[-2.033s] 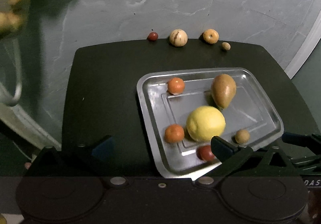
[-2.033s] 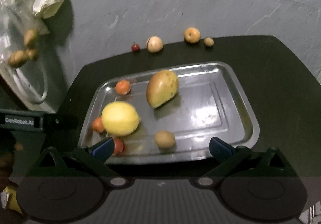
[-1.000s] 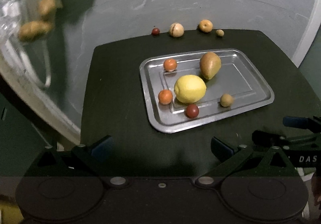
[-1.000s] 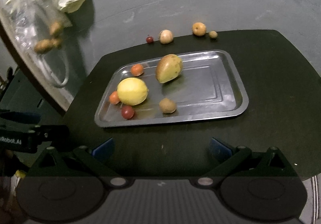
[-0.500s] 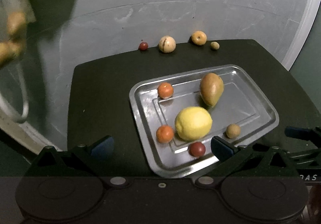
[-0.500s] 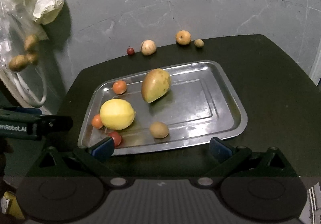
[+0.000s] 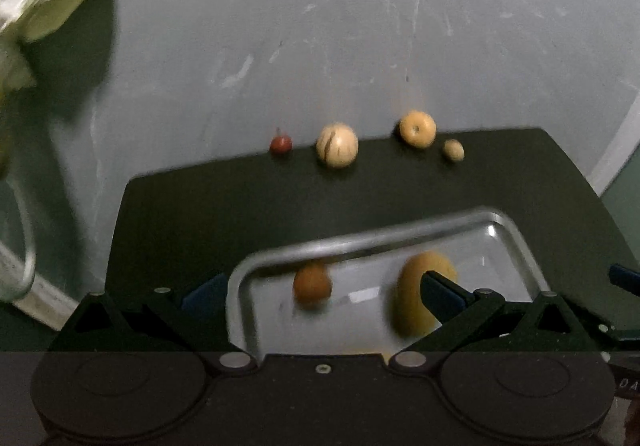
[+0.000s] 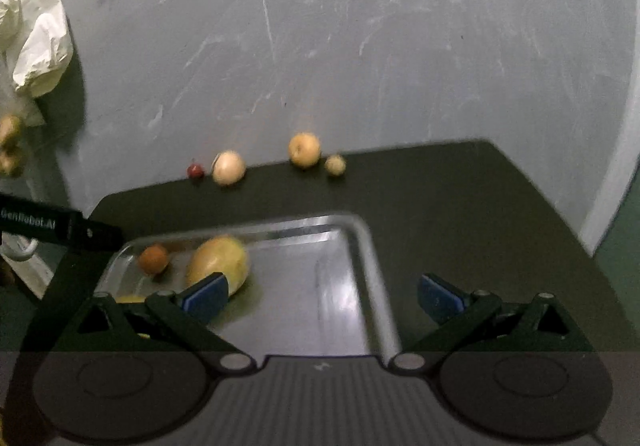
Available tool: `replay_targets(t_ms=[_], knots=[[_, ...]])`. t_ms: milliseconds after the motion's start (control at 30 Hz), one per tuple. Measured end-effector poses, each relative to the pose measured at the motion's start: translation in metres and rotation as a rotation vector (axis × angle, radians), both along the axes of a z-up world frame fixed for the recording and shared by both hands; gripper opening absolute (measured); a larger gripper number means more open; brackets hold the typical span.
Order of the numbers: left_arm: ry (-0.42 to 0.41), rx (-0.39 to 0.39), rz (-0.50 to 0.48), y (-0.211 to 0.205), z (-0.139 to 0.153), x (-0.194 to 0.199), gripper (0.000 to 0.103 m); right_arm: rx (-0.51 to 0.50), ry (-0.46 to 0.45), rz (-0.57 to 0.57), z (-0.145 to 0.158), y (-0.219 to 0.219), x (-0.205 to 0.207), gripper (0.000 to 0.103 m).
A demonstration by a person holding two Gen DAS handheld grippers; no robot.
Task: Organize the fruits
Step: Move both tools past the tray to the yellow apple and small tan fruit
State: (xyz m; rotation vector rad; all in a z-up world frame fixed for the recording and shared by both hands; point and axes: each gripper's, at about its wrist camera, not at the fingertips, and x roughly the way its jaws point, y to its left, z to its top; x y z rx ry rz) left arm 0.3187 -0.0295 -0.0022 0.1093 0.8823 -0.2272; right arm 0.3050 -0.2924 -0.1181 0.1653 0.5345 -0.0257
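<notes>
Grippers low over the near end of a metal tray (image 8: 360, 246): the left gripper (image 7: 320, 294) and the right gripper (image 8: 324, 294) each have blue-padded fingers spread wide with nothing between them. Tray is shiny, rounded at the corners, with a raised rim, lying on a dark matte table (image 8: 460, 206). Inside it a pear (image 8: 220, 258), smooth and yellow-brown, lies on its side with its long axis running from near left to far right in the right wrist view, which end is the narrow one being lost to blur. Just left of it sits a round orange fruit (image 8: 153, 259). Along the table's far edge, well apart from the tray, stand a small red fruit (image 8: 195, 170), a pale round fruit (image 8: 228, 167), a yellow-orange fruit (image 8: 305, 149) and a small tan fruit (image 8: 335, 165). Behind them rises a scuffed grey wall (image 8: 360, 46); crumpled white plastic bag (image 8: 36, 46) at far left.
</notes>
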Motion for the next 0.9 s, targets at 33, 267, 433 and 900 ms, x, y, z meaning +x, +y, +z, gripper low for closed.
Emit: replay_targets(t_ms=[33,267,433,900], knots=[[-0.006,0.004,0.006,-0.006,0.0,0.008,0.102,-0.017,-0.005,0.012,-0.001,-0.006,0.01,0.103],[-0.048,0.025,0.008,-0.05,-0.001,0.063,0.102,-0.052,0.009,0.094,-0.006,-0.043,0.08,0.103],[-0.077,0.017,-0.014,-0.083,-0.001,0.1,0.102,-0.078,0.017,0.16,-0.012,-0.05,0.123,0.103],[-0.043,-0.016,-0.098,-0.156,-0.039,0.175,0.102,-0.125,-0.016,0.267,-0.028,-0.04,0.186,0.089]])
